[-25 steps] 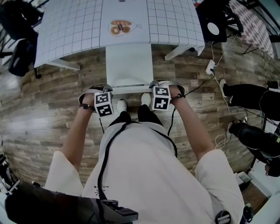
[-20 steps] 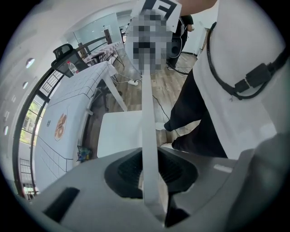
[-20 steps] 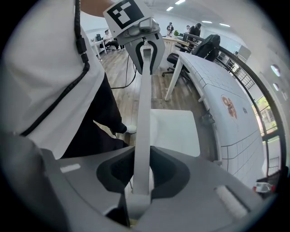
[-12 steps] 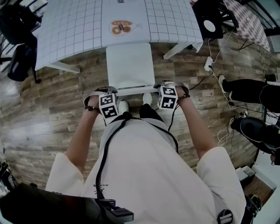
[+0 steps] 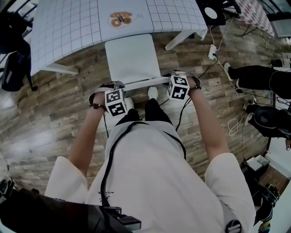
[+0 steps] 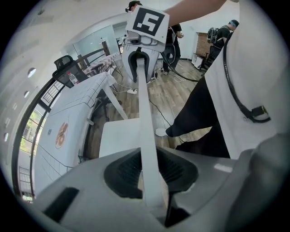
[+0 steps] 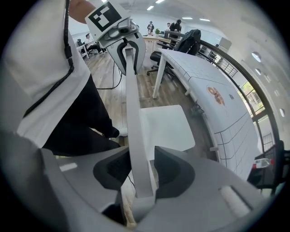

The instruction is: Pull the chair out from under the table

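Note:
The white chair [image 5: 132, 54] stands on the wood floor just in front of the table [image 5: 68, 27] with its grid cloth. Its backrest rail [image 5: 141, 84] runs between my two grippers. My left gripper [image 5: 117, 87] grips the rail's left end; in the left gripper view the rail [image 6: 144, 113] lies between the left gripper's [image 6: 152, 170] pads, which press on it as its jaws start opening. My right gripper [image 5: 171, 78] is at the right end. There the rail [image 7: 133, 118] still lies between the right gripper's [image 7: 142, 172] opening jaws, with a small gap at one pad.
My own feet in white shoes [image 5: 152, 92] stand right behind the chair. A power strip with cables [image 5: 211, 51] lies on the floor to the right, near a seated person's dark legs [image 5: 254, 75]. Black chairs stand at far left [image 5: 13, 63] and top right [image 5: 211, 13].
The chair and both grippers have come back a little from the table. The seat's far edge now shows just free of the cloth's edge.

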`<state>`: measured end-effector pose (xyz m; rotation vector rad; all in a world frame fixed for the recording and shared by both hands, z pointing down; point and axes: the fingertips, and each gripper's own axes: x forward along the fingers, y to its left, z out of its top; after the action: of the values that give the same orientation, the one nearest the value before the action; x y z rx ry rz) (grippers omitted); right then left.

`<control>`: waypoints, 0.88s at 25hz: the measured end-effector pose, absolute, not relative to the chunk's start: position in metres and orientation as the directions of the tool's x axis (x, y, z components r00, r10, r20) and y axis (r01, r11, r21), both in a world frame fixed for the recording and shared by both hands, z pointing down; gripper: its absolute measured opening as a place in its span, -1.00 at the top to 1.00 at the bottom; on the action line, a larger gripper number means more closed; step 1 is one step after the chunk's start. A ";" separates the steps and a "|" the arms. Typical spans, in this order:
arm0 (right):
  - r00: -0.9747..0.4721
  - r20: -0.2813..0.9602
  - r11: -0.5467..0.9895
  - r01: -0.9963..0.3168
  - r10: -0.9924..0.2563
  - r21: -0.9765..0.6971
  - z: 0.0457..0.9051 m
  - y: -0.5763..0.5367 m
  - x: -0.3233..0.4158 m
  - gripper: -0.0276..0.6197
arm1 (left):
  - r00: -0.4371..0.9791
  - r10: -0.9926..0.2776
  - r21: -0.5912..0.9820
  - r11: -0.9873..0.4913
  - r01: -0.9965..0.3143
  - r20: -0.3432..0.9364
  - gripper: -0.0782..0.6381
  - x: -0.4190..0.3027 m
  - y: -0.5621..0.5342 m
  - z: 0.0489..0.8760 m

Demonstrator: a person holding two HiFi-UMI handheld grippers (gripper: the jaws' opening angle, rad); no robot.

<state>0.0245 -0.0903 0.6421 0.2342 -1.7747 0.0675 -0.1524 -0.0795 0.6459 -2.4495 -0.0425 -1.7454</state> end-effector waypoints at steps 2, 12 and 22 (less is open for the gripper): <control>-0.191 0.975 0.977 -0.199 -0.117 0.078 0.643 -0.091 0.025 0.45 | 0.336 -0.052 -0.092 -0.990 0.103 0.940 0.52 -0.152 -0.080 0.647; -0.210 0.972 0.985 -0.157 -0.105 0.072 0.644 -0.087 0.027 0.51 | 0.321 -0.083 -0.102 -0.994 0.043 0.943 0.54 -0.148 -0.079 0.649; -0.287 0.950 0.992 -0.028 -0.125 0.122 0.642 -0.077 0.034 0.64 | 0.200 -0.164 -0.170 -0.985 0.010 0.966 0.53 -0.147 -0.081 0.659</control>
<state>0.0345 -0.0768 0.6416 0.1107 -1.8605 -0.0942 -0.1466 -0.0807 0.6592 -2.3226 0.1502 -1.8977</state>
